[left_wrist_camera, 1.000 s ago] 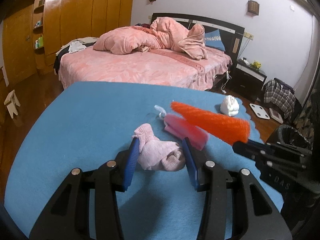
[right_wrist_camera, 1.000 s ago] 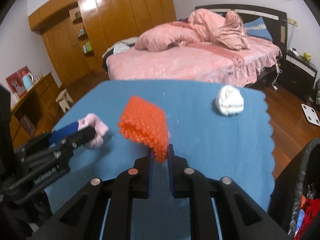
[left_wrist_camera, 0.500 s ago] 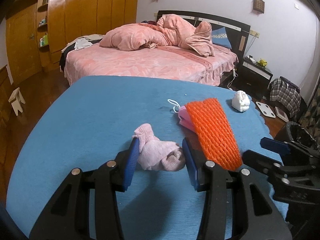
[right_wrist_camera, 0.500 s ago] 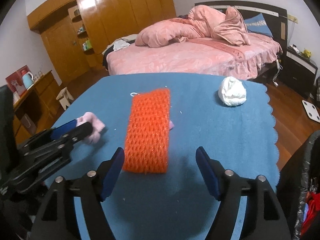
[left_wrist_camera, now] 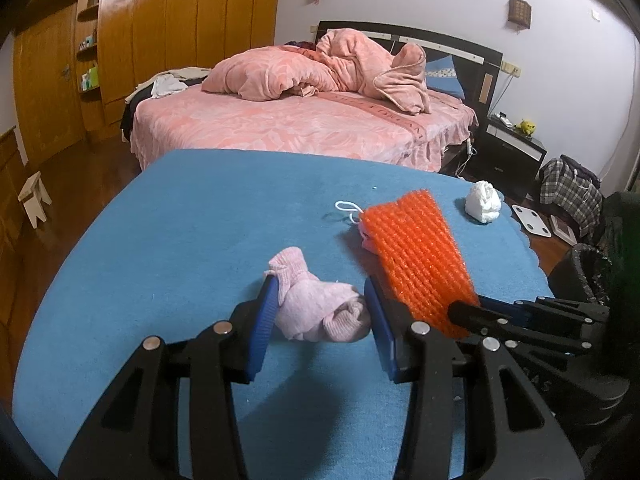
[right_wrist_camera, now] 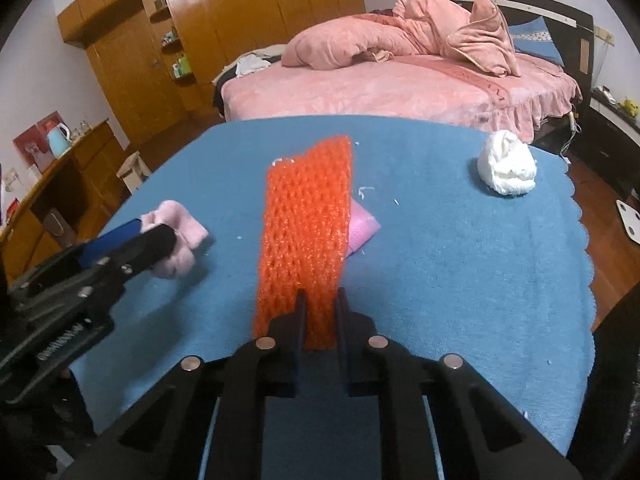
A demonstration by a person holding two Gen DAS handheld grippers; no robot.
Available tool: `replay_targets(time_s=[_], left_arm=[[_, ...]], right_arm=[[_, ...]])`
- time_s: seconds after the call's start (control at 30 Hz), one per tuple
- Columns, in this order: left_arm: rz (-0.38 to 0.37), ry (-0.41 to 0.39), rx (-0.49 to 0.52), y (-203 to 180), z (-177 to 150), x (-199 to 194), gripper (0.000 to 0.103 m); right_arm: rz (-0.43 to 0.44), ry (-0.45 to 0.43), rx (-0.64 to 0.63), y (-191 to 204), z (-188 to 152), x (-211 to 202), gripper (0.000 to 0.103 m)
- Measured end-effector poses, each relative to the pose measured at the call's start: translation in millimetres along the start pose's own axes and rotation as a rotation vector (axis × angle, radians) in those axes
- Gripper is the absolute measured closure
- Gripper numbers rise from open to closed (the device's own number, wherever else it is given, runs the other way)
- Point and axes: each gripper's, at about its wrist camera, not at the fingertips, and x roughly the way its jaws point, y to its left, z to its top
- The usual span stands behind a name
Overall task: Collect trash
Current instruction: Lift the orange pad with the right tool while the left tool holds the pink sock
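An orange foam net sleeve [right_wrist_camera: 306, 236] lies lengthwise on the blue table [right_wrist_camera: 460, 264]. My right gripper [right_wrist_camera: 320, 300] is shut on its near end; it also shows in the left wrist view [left_wrist_camera: 420, 256]. A pink mask [right_wrist_camera: 362, 228] lies under the net. My left gripper [left_wrist_camera: 320, 312] holds a pink sock [left_wrist_camera: 316, 308] between its blue pads, resting on the cloth; the sock also shows in the right wrist view [right_wrist_camera: 176, 236]. A white crumpled tissue ball [right_wrist_camera: 506, 168] sits at the far right of the table.
A black trash bin [left_wrist_camera: 588, 276] stands off the table's right edge. A pink bed [left_wrist_camera: 300, 120] lies beyond the table, a black nightstand [left_wrist_camera: 512, 152] to its right, wooden wardrobes [left_wrist_camera: 160, 40] at the left. A small stool [left_wrist_camera: 34, 200] stands on the floor.
My right gripper dropped the orange net flat on the table, opened wide, then closed again on the net's near end. My left gripper kept its hold on the sock.
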Motion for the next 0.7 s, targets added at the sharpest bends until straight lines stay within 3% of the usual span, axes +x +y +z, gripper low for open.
replay_targets(time_s=[0.33, 0.7], left_arm=[[-0.028, -0.039, 0.022, -16.5, 5.0, -23.0, 0.060], [-0.094, -0.090, 0.075, -53.7, 11.0, -55.2, 0.060]], right_arm=[[0.020, -0.112, 0.012, 5.5, 8.2, -52.9, 0.091], [-0.051, -0.233, 0.020, -7.1, 5.9, -121.4, 0.091]])
